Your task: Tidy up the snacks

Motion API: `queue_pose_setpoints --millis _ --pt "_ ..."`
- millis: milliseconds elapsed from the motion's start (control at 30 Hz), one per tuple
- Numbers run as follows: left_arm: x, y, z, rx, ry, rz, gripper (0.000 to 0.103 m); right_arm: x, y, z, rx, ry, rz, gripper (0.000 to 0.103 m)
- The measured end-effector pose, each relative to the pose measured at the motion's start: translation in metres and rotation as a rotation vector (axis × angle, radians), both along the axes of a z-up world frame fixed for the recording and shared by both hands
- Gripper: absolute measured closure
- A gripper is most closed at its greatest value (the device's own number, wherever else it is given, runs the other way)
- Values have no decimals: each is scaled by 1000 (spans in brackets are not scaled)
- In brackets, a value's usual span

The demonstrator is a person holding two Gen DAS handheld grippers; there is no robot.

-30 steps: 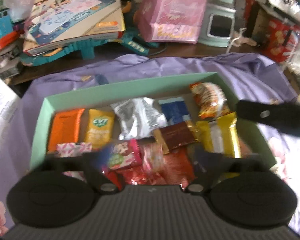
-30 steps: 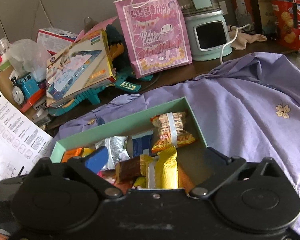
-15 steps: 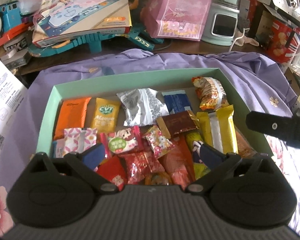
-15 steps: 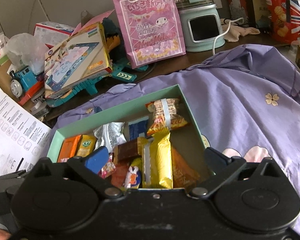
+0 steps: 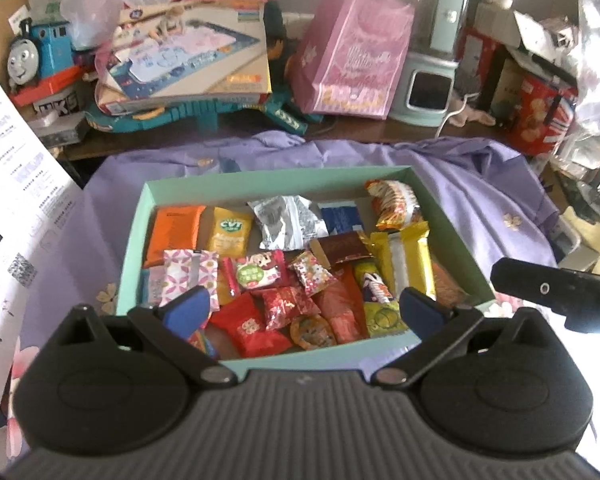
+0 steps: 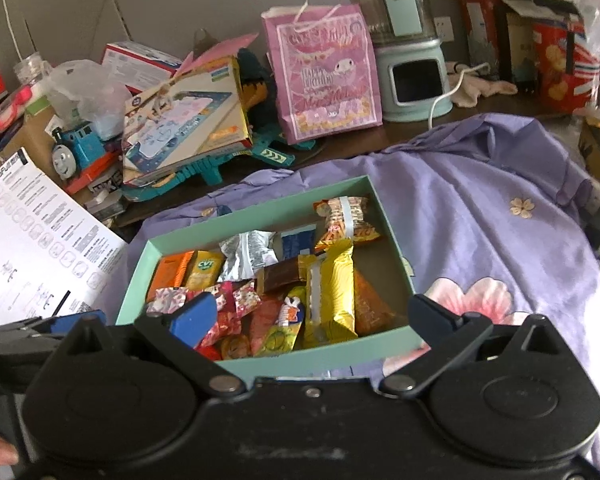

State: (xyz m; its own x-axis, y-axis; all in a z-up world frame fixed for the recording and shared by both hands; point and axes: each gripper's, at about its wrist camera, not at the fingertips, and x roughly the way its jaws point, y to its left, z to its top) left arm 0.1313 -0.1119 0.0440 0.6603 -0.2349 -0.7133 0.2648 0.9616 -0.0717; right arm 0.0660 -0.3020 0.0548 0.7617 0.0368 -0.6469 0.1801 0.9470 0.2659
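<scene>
A mint-green box (image 5: 132,248) (image 6: 392,236) sits on a purple cloth and holds several wrapped snacks. Among them are an orange packet (image 5: 174,232), a yellow CVT packet (image 5: 229,230), a silver wrapper (image 5: 286,222), a yellow-gold bar (image 5: 403,262) (image 6: 330,292) and red candies (image 5: 250,326). My left gripper (image 5: 304,310) is open and empty above the box's near edge. My right gripper (image 6: 308,318) is open and empty, also above the near edge. Part of the right gripper (image 5: 556,292) shows in the left wrist view.
The purple flowered cloth (image 6: 480,216) spreads right of the box. Behind it stand a pink gift bag (image 6: 324,76), a toy box (image 6: 188,120), a blue toy train (image 6: 74,152) and a mint appliance (image 6: 414,76). A white printed sheet (image 6: 32,248) lies at the left.
Both grippers have pulled back and up from the box, so more of it and its near edge shows. Both stayed open and empty.
</scene>
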Motion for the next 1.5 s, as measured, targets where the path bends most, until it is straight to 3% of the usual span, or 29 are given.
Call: queue_pose_setpoints --millis 233,400,567,767,1133,1500 --pt "-41 27 12 6 -28 18 0 -35 7 13 -66 36 -32 0" --pt "-64 49 9 34 -26 56 0 -55 5 6 -7 117 -42 0" --pt "-76 70 -5 56 6 98 0 -69 20 -7 -44 166 -22 0" --pt "-80 93 -27 65 55 171 0 -78 40 -24 -84 214 15 0" --pt "-83 110 -53 85 103 216 0 -81 55 -58 -96 303 25 0" --pt "-74 120 -65 87 138 252 0 -71 52 -66 -118 339 10 0"
